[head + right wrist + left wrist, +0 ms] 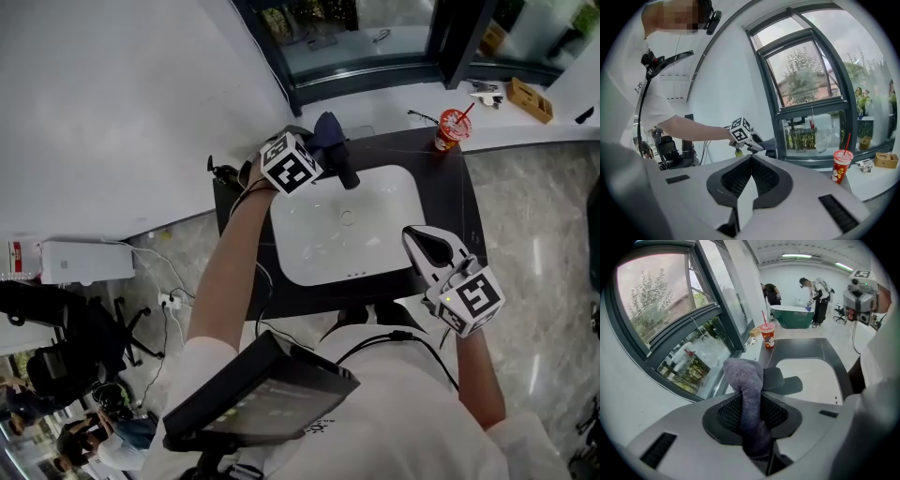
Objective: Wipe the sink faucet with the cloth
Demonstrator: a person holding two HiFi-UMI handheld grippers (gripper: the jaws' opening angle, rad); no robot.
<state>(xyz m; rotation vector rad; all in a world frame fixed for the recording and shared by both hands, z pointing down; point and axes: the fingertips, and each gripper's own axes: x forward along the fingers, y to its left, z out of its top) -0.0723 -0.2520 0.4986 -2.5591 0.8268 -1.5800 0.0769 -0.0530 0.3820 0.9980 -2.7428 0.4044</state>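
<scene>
Cloth (745, 373), a dark grey-blue rag, sits at the centre of the left gripper view, pinched between the fingers (725, 414) of the left gripper (752, 397). It runs up out of the grip as a twisted strip and ends in a soft bunch above the fingertips. Just behind that bunch is the flat black faucet (783, 382), with its spout reaching right over the white sink (813, 373). Whether the rag touches the faucet cannot be told.

In the head view, the left gripper (323, 141) is in the upper middle of the frame, at the far edge of the sink (292, 264). The cloth (328, 125) shows as a dark lump beside the top of the faucet (348, 174). The sink is set into a dark table (469, 211). A red cup (452, 130) with a straw stands at the table's far right corner.

The right gripper (424, 244) hangs at the lower right of the sink, well apart from the faucet. In the right gripper view its fingers (732, 180) are pressed together at the tips, with nothing between them. Beyond them, the left gripper (749, 137) and the cloth (771, 144) show in front of a large window (811, 84).
</scene>
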